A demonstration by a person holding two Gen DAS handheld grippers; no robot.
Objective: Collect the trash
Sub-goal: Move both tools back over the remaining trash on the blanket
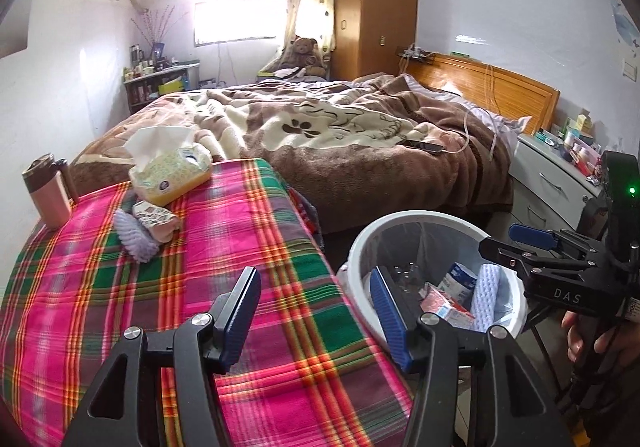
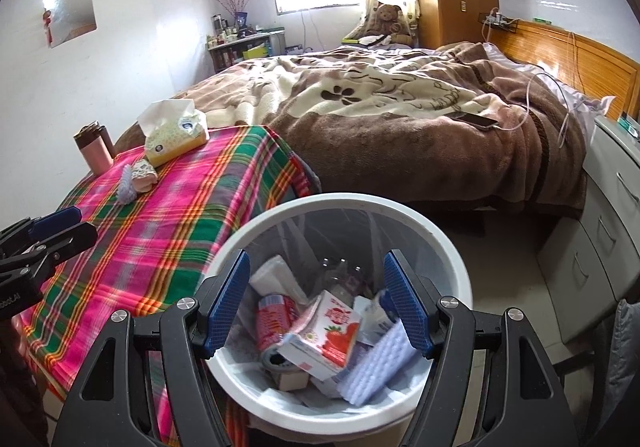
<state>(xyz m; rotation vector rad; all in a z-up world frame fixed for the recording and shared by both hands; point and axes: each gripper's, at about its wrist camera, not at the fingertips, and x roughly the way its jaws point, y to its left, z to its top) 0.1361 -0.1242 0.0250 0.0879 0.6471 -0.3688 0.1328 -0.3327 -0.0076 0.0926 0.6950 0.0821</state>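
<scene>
Above the bin (image 2: 452,247), both the right hand-held gripper (image 2: 322,301) and left hand-held gripper (image 1: 316,317) are seen released; a light, crushable wrapper (image 1: 156,221) on the bench (image 1: 240,231) is best pinched mid-body.

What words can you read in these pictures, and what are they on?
"DAS" on the right gripper, printed on its black body.
Letters ending in "AI" on the left gripper, at the picture's edge; the start is cut off.
Print on the strawberry carton in the bin: too blurred to read.
Round logo on the tissue pack: too small to read.
Blue-and-white packet: unreadable.
</scene>
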